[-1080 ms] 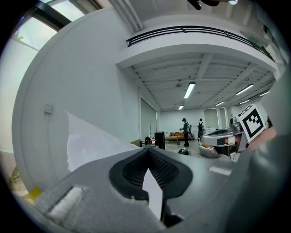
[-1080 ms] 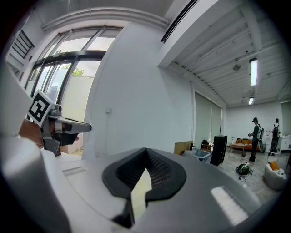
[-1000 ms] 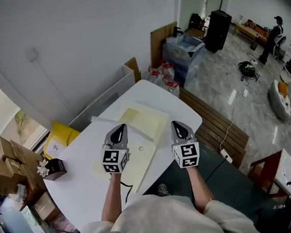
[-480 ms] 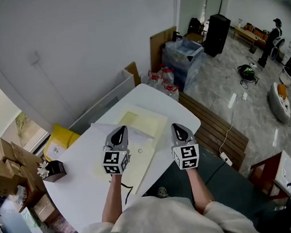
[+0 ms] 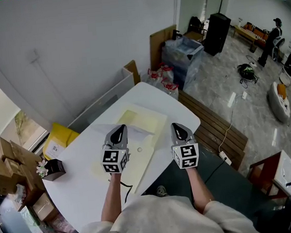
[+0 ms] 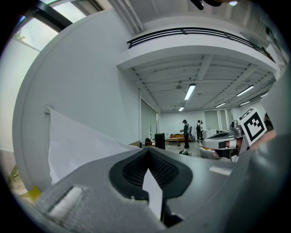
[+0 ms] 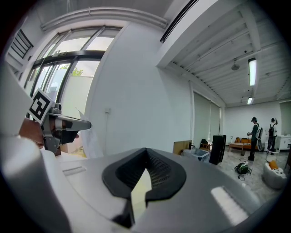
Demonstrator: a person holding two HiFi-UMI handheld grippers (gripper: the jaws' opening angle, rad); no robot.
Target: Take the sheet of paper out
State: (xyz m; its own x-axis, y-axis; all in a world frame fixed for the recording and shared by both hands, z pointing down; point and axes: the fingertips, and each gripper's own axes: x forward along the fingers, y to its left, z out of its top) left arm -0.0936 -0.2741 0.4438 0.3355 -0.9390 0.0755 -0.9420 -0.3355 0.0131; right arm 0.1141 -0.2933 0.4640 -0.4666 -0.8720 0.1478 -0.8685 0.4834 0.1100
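Observation:
A pale yellow envelope [image 5: 145, 119] lies on the white round table [image 5: 75, 184]. A white sheet of paper [image 5: 137, 131] sticks out of it toward the left. My left gripper [image 5: 118, 130] is over that sheet, jaws shut, with a thin white edge pinched between them. In the left gripper view the sheet [image 6: 77, 145] rises at the left of the jaws. My right gripper [image 5: 180, 127] is at the envelope's right side, also shut, and a pale yellow sliver [image 7: 140, 191] shows between its jaws. The right gripper view shows the left gripper [image 7: 75, 124] with the white sheet [image 7: 93, 142] beyond it.
A small black box with a white flower [image 5: 52, 169] stands at the table's left edge. Cardboard boxes [image 5: 7, 167] and a yellow parcel [image 5: 60, 139] lie on the floor to the left. A wooden bench [image 5: 216, 129] runs along the right. People stand far off [image 5: 272, 37].

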